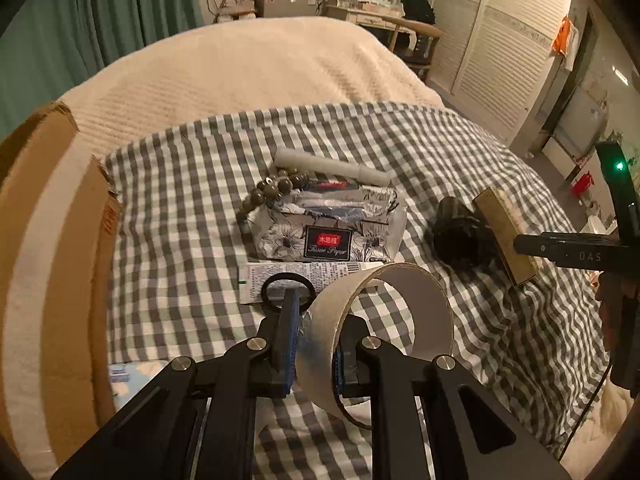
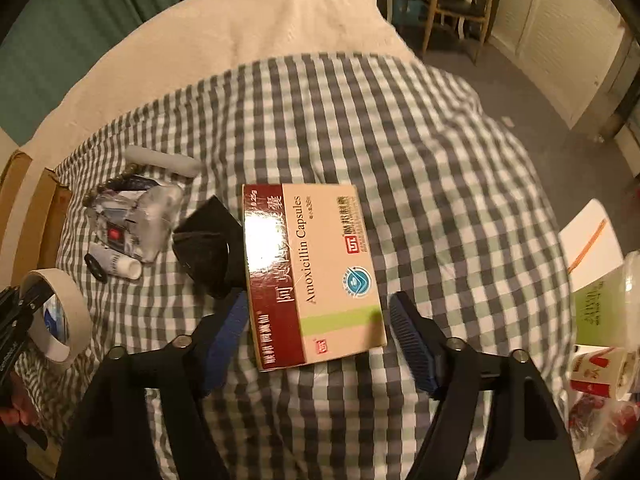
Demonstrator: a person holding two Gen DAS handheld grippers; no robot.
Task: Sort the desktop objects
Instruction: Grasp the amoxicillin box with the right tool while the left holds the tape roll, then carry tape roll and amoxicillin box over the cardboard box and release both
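My left gripper (image 1: 316, 332) is shut on the wall of a beige tape roll (image 1: 404, 312) and holds it above the checked cloth; the roll also shows in the right wrist view (image 2: 68, 316). My right gripper (image 2: 316, 320) is closed on an Amoxicillin capsule box (image 2: 316, 276), held off the cloth; in the left wrist view the box (image 1: 506, 236) is seen edge-on. On the cloth lie a tissue pack (image 1: 328, 224), a bead bracelet (image 1: 272, 192), a white tube (image 1: 332, 168), a flat printed tube (image 1: 304, 276), a black ring (image 1: 288, 292) and a black crumpled object (image 1: 460, 236).
An open cardboard box (image 1: 52, 280) stands at the left edge of the bed. A cream blanket (image 1: 248, 68) covers the far half. Cups and a green-labelled container (image 2: 600, 320) sit at the right. A chair (image 2: 452, 4) and wardrobe stand beyond.
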